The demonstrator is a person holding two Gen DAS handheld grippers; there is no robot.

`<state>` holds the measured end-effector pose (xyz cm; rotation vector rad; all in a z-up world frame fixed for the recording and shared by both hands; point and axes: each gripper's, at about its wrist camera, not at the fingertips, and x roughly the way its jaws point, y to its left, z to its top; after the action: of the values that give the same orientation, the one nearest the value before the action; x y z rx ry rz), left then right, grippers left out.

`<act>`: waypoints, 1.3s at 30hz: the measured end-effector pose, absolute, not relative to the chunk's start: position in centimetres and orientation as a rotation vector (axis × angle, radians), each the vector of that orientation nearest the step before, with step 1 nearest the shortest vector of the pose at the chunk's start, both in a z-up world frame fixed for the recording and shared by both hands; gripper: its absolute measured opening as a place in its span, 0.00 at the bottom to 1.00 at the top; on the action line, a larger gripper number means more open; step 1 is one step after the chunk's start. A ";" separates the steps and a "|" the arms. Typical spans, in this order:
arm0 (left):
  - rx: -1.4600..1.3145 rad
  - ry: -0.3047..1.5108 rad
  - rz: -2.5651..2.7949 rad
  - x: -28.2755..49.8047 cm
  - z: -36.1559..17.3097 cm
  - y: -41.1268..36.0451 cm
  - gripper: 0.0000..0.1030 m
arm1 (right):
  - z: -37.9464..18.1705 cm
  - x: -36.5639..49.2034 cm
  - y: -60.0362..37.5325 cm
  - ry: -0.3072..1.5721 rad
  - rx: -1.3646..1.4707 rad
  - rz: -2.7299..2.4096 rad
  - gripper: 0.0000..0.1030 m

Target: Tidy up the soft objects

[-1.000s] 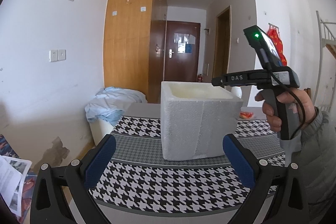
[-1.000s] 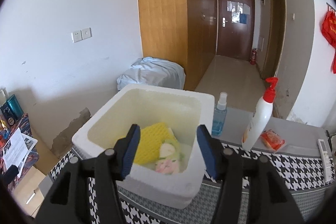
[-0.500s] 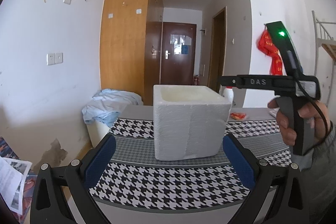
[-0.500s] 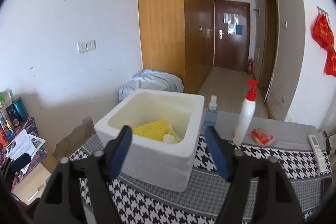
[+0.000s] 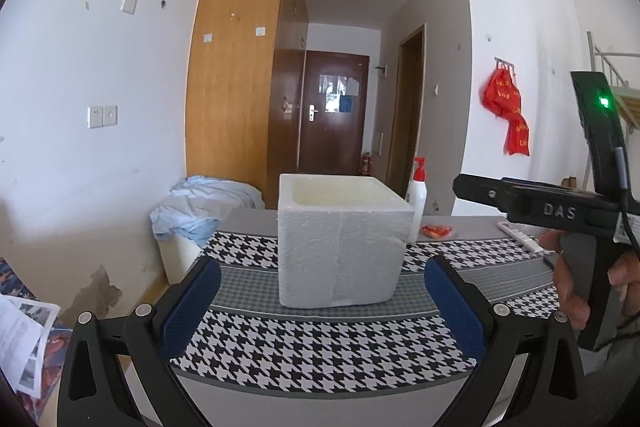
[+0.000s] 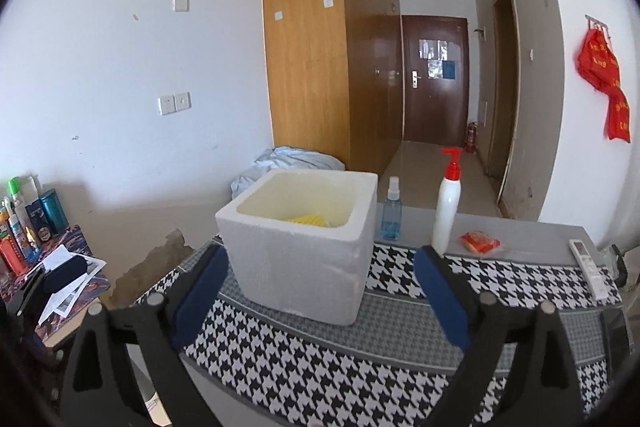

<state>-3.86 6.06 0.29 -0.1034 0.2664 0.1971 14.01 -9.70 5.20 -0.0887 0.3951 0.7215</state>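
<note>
A white foam box (image 6: pixel 304 259) stands on the houndstooth table cloth (image 6: pixel 360 363). Inside it, only the top of a yellow sponge (image 6: pixel 306 219) shows over the rim. My right gripper (image 6: pixel 320 293) hangs back from the box on the near side. Its jaws are opening wide and nothing is between them. In the left wrist view the foam box (image 5: pixel 344 239) sits straight ahead, its inside hidden. My left gripper (image 5: pixel 323 307) is open and empty in front of it. A hand (image 5: pixel 576 291) holds the right gripper's handle at the right edge.
Behind the box stand a blue spray bottle (image 6: pixel 390 211) and a white pump bottle (image 6: pixel 448 203). A red packet (image 6: pixel 480 242) and a remote (image 6: pixel 586 263) lie at the right. Crumpled light blue cloth (image 6: pixel 288 163) sits beyond the table. Bottles and papers (image 6: pixel 28 223) crowd a low surface at the left.
My right gripper has drawn back from above the box and its jaws have spread wider. In the left wrist view it has slid toward the right edge. The left gripper stayed open.
</note>
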 end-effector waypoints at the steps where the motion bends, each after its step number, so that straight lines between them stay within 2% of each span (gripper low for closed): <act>1: -0.106 0.264 0.200 -4.1 0.3 6.0 0.99 | 5.1 13.7 -9.9 0.392 -0.085 0.718 0.95; 39: -0.061 0.179 0.192 -8.3 -0.5 1.1 0.99 | 1.3 3.5 -17.3 0.231 -0.051 0.628 0.95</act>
<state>-8.28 1.07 -0.51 -0.0608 0.1795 0.1917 3.51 -17.31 1.31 -0.0513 0.2311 0.6283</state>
